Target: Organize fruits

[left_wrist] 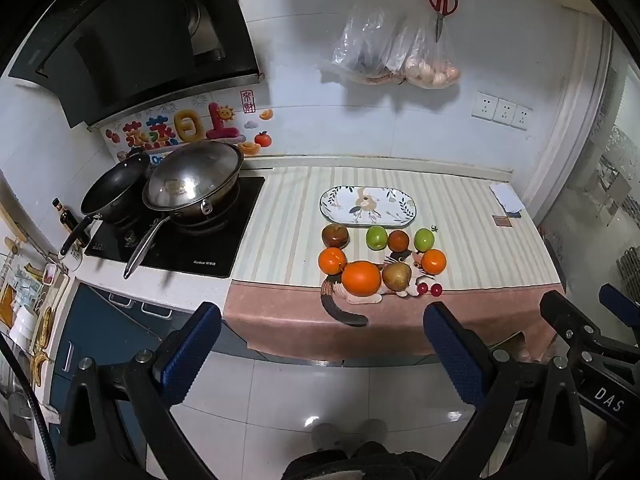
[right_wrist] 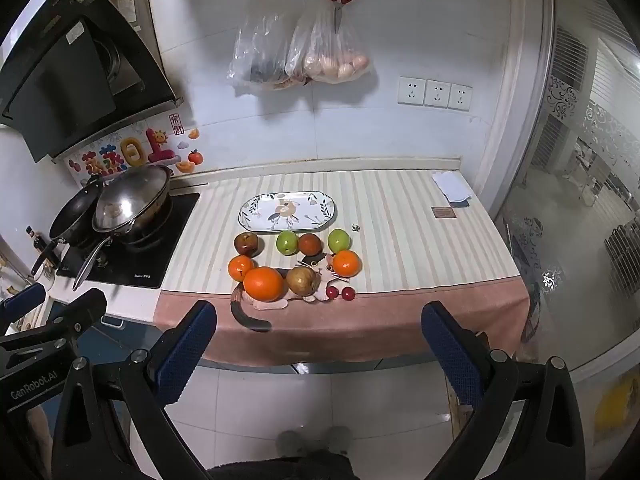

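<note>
Several fruits lie on a striped cloth (left_wrist: 472,216) on the counter, in front of an empty oval patterned plate (left_wrist: 367,205) (right_wrist: 287,211). A large orange (left_wrist: 361,278) (right_wrist: 263,283), a brown pear (left_wrist: 396,276) (right_wrist: 301,280), two small oranges (left_wrist: 332,260) (left_wrist: 434,261), two green apples (left_wrist: 376,237) (left_wrist: 424,239), a dark red apple (left_wrist: 335,235) and two cherries (left_wrist: 429,289) show. My left gripper (left_wrist: 322,350) and right gripper (right_wrist: 318,346) are open and empty, held back from the counter over the floor.
A stove (left_wrist: 180,240) with two pans (left_wrist: 192,180) stands left of the cloth. Plastic bags (left_wrist: 396,52) and scissors (left_wrist: 441,0) hang on the wall. A folded cloth (right_wrist: 452,186) lies at the back right. A glass door (right_wrist: 580,200) is at the right.
</note>
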Demonstrator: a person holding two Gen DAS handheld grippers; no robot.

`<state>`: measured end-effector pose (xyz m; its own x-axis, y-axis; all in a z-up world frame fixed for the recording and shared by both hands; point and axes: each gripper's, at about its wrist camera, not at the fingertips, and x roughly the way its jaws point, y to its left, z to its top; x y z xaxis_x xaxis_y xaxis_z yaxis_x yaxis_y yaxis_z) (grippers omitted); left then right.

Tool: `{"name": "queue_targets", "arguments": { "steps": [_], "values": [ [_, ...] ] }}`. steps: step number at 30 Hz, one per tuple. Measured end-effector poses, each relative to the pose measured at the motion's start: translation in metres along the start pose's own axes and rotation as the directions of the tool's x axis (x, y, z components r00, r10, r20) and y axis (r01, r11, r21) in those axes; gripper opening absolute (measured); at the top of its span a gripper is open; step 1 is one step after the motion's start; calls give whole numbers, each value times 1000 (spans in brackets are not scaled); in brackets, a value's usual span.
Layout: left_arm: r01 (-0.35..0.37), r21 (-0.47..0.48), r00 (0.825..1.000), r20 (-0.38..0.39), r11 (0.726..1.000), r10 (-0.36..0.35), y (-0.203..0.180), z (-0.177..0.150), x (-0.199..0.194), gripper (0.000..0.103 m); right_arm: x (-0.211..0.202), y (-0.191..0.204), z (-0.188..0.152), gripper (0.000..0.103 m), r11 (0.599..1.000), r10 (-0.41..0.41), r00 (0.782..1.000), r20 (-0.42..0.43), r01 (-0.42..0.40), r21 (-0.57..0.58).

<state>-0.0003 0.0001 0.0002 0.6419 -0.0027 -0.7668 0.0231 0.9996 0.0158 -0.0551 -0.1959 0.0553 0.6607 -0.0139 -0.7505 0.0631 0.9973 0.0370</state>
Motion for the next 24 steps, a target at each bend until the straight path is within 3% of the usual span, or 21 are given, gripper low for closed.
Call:
{"name": "queue_targets", "arguments": {
  "steps": [24],
  "values": [
    [0,-3,1000,5,1000,0,-13,2,-6,103,-15,-3,-5,103,1000,1,1000,13,-1,-8]
  ]
}}
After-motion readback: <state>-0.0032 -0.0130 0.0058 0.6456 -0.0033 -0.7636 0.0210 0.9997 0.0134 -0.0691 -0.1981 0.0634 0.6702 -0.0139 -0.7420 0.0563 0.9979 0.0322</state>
